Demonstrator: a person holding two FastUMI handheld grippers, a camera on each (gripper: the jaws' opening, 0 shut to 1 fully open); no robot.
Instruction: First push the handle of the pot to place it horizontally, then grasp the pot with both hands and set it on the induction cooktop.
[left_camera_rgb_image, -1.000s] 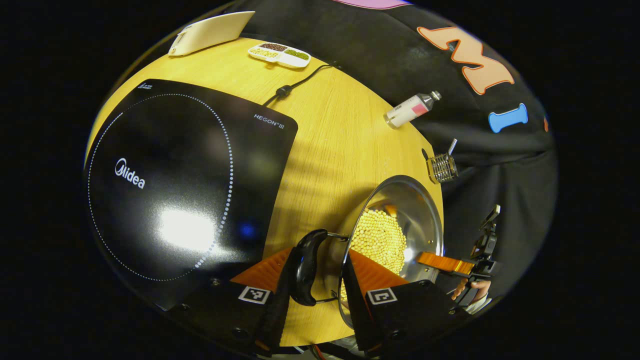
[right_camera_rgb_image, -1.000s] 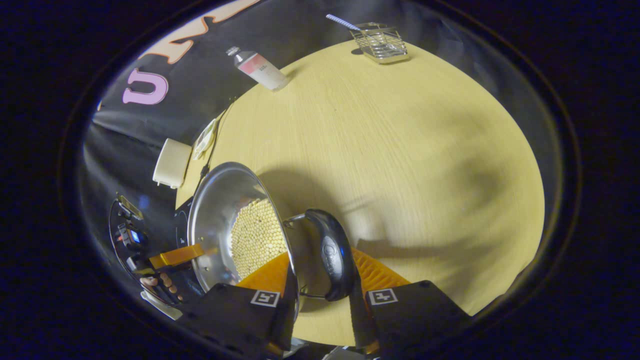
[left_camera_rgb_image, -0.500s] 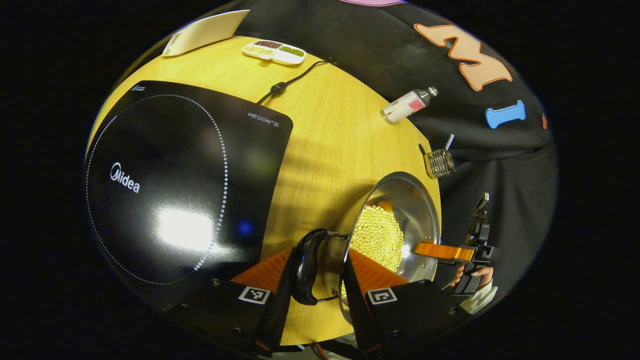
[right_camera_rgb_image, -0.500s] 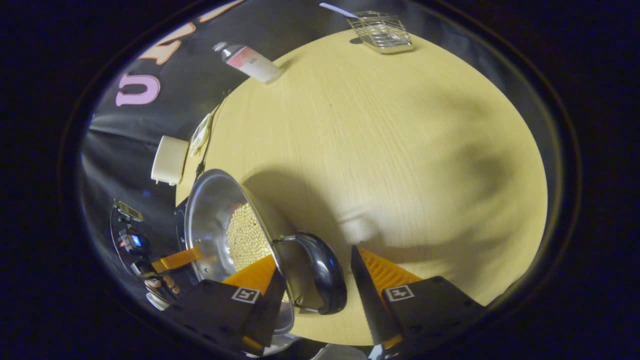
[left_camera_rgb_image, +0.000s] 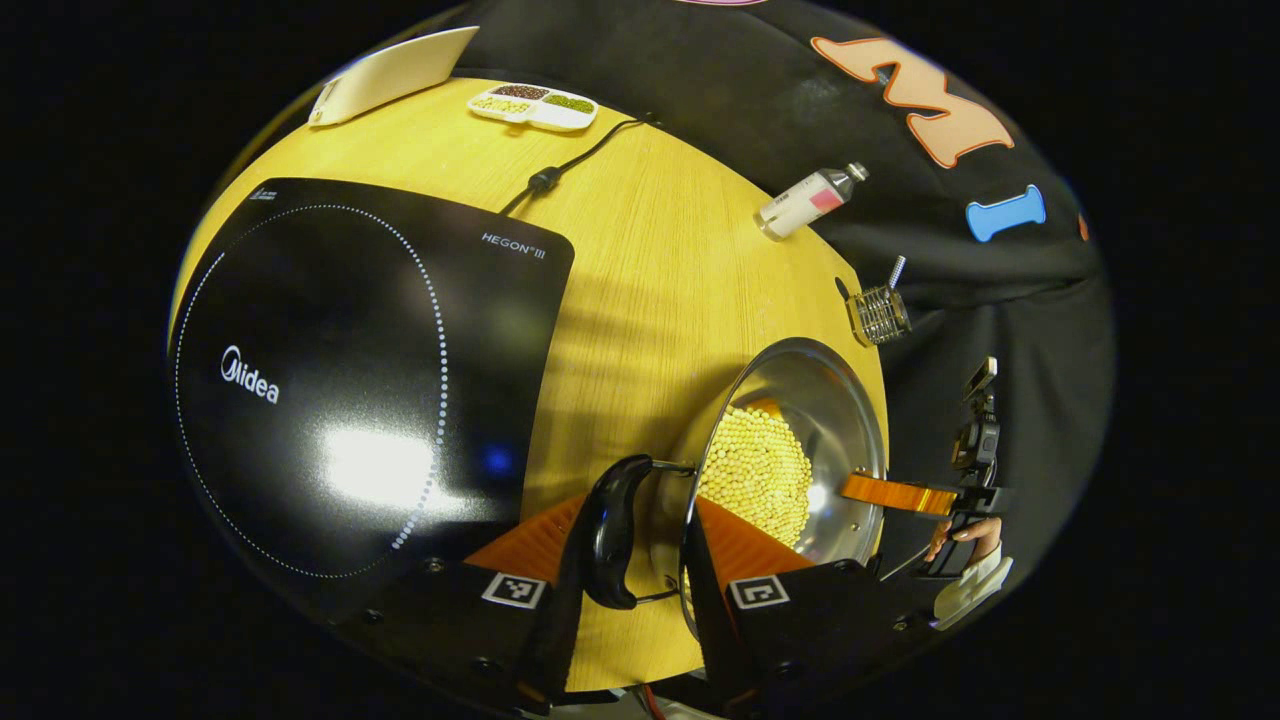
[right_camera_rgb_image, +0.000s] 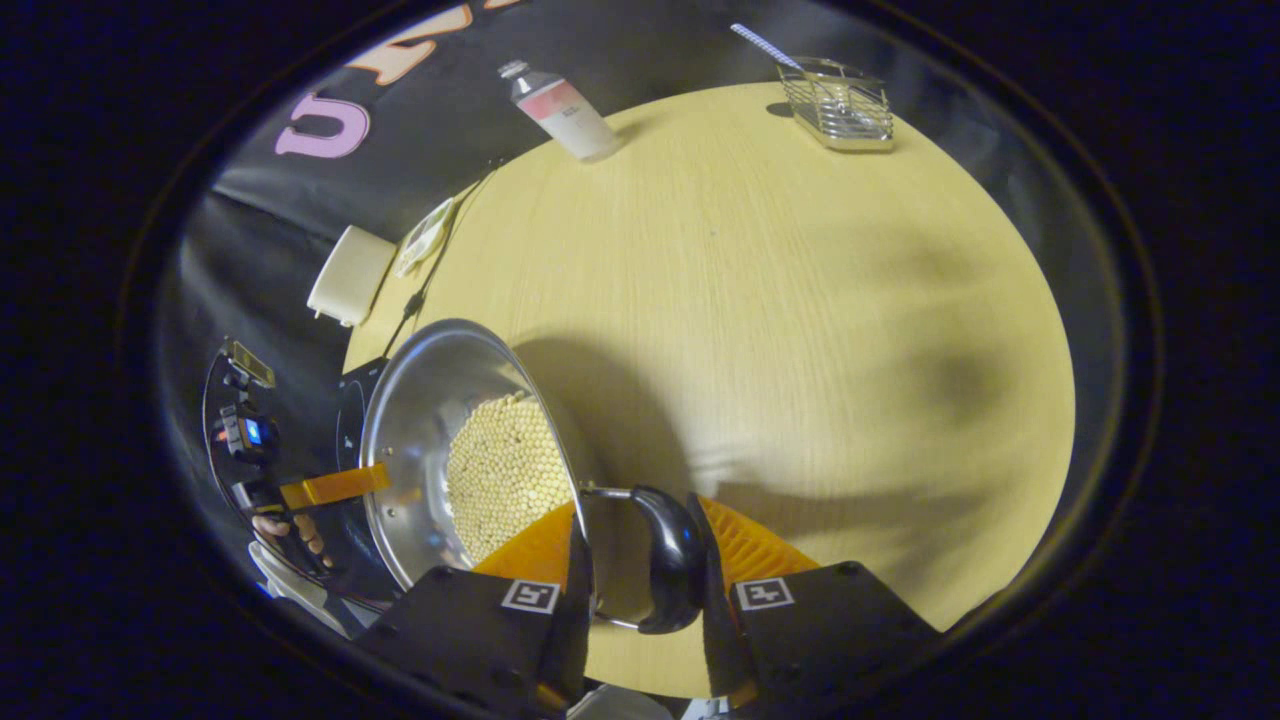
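A steel pot (left_camera_rgb_image: 820, 440) holding yellow beans stands on the wooden table, right of the black induction cooktop (left_camera_rgb_image: 330, 380). One black side handle (left_camera_rgb_image: 610, 535) sits between the fingers of my left gripper (left_camera_rgb_image: 630, 570), which is shut on it and the pot's rim. In the right gripper view, the pot (right_camera_rgb_image: 440, 410) has its other black handle (right_camera_rgb_image: 670, 560) pinched in my right gripper (right_camera_rgb_image: 640, 570), one finger inside the rim. Each view shows the other gripper across the pot, held by a hand (left_camera_rgb_image: 965, 540). I cannot tell if the pot touches the table.
At the table's far edge are a bottle (left_camera_rgb_image: 805, 203), a wire rack (left_camera_rgb_image: 880, 312), a divided dish of beans (left_camera_rgb_image: 533, 105) and a white board (left_camera_rgb_image: 385, 75). The cooktop's power cord (left_camera_rgb_image: 560, 170) runs toward the wall. Open tabletop (right_camera_rgb_image: 800, 330) lies right of the pot.
The right gripper's fingers stood wider apart half a second ago and have closed on the handle. The left gripper keeps its hold and has barely shifted.
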